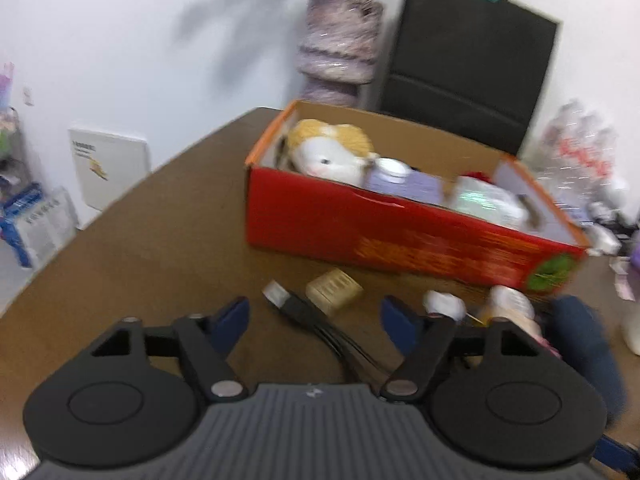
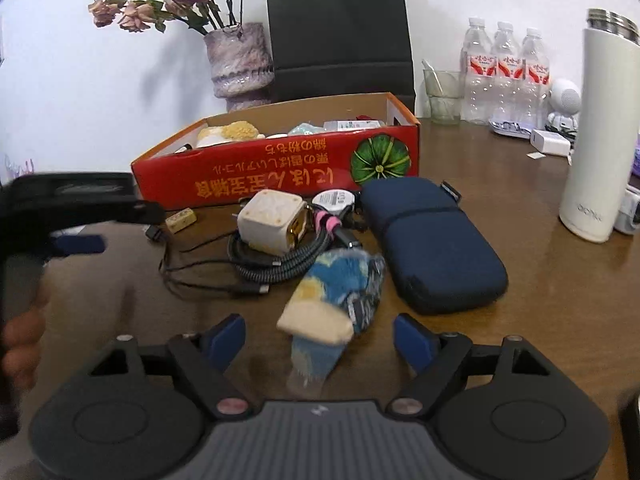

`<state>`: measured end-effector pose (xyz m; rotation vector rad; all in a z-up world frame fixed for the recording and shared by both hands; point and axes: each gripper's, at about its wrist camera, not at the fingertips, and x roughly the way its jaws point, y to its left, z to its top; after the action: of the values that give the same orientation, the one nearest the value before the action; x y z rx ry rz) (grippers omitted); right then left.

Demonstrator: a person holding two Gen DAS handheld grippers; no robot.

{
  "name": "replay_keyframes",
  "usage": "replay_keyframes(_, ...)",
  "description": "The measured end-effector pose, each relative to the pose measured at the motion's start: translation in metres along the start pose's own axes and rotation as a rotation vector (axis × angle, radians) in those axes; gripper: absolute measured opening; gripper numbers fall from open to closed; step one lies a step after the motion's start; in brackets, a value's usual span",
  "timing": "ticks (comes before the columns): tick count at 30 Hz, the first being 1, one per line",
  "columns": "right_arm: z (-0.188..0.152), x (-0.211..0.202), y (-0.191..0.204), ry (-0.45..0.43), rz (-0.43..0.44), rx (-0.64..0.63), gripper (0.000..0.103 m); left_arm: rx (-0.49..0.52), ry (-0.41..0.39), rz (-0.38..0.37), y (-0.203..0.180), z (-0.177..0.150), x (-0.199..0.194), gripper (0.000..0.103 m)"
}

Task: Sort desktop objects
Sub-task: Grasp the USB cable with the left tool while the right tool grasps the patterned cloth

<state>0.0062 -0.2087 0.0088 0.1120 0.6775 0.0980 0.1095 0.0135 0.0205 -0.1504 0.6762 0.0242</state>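
Beside the red box (image 2: pixel 280 178), cables (image 2: pixel 248 268) and navy pouch (image 2: pixel 436 248) crowd both wide-open, empty grippers.

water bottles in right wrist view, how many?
3 bottles, side by side at the back right of the table, between the glass and the white flask: left, middle, right. More may be hidden behind them.

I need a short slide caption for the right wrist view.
Open right gripper approaches a blue-and-cream plush toy lying beside cables and a navy pouch.
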Motion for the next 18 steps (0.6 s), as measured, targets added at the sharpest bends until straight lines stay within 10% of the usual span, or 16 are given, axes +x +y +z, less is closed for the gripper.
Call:
replay_keyframes(6, 0.001, 0.003, 0.005, -0.002, 0.005, -0.04, 0.073, 0.004, 0.019, -0.018, 0.006, -0.006, 0.013, 0.032)
replay_keyframes(9, 0.001, 0.004, 0.008, -0.017, -0.013, -0.066, 0.05, 0.04, -0.004, -0.011, 0.004, -0.016, 0.005, 0.029)
replay_keyframes(13, 0.002, 0.006, 0.01, -0.023, -0.016, -0.085, 0.044, 0.039, 0.005, -0.043, 0.006, -0.025, -0.01, 0.028)
replay_keyframes(15, 0.002, 0.003, 0.007, -0.025, -0.022, -0.072, 0.019, 0.028, 0.017, -0.074, 0.009, -0.03, -0.025, 0.028)
replay_keyframes(18, 0.0, -0.003, 0.0, -0.021, -0.002, -0.031, 0.018, 0.06, -0.009, -0.097, 0.006, -0.038, -0.052, 0.028)
